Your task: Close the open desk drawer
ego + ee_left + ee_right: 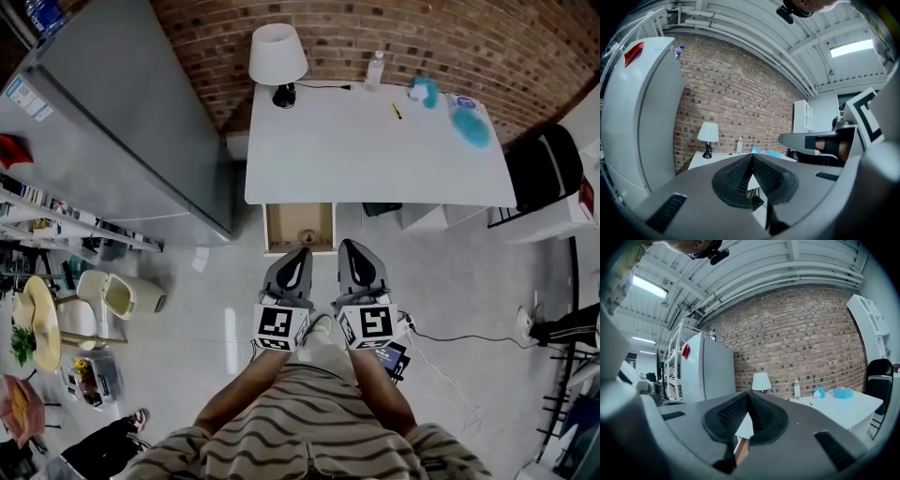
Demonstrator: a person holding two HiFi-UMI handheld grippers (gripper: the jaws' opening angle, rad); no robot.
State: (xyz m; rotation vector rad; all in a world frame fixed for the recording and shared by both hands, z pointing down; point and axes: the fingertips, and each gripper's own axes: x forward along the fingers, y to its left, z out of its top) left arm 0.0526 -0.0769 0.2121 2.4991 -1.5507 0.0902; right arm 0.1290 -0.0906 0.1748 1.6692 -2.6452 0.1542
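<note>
Obs.: the white desk (375, 155) is standing against the brick wall (450, 37). The open drawer (300, 228) is projecting from the left part of its front edge, over the pale floor (450, 281). The grey fridge (122, 122) is standing close on the desk's left, leaving only a narrow gap beside the drawer's left wall. To the right of the drawer the space under the desk is lying open. A black chair (548, 164) is sitting off the desk's right end. The floor between the person and the drawer front is lying open; a cable (469, 337) is trailing across the floor to the right and a bin (122, 293) is standing well to the left. The left gripper (302, 253) is pointing at the drawer front with its jaws pressed together on nothing. The right gripper (349, 247), just beside it, is likewise closed and empty, aiming just past the drawer's right corner. Both tips are appearing at the drawer's front edge; contact cannot be told. Drawer contents: one small round item (305, 236) is lying near the front, too small to identify; otherwise bare wood is showing. On the desk top a lamp (277, 56), a bottle (376, 70), a yellow pen (396, 110) and blue objects (472, 122) are sitting toward the back edge.
</note>
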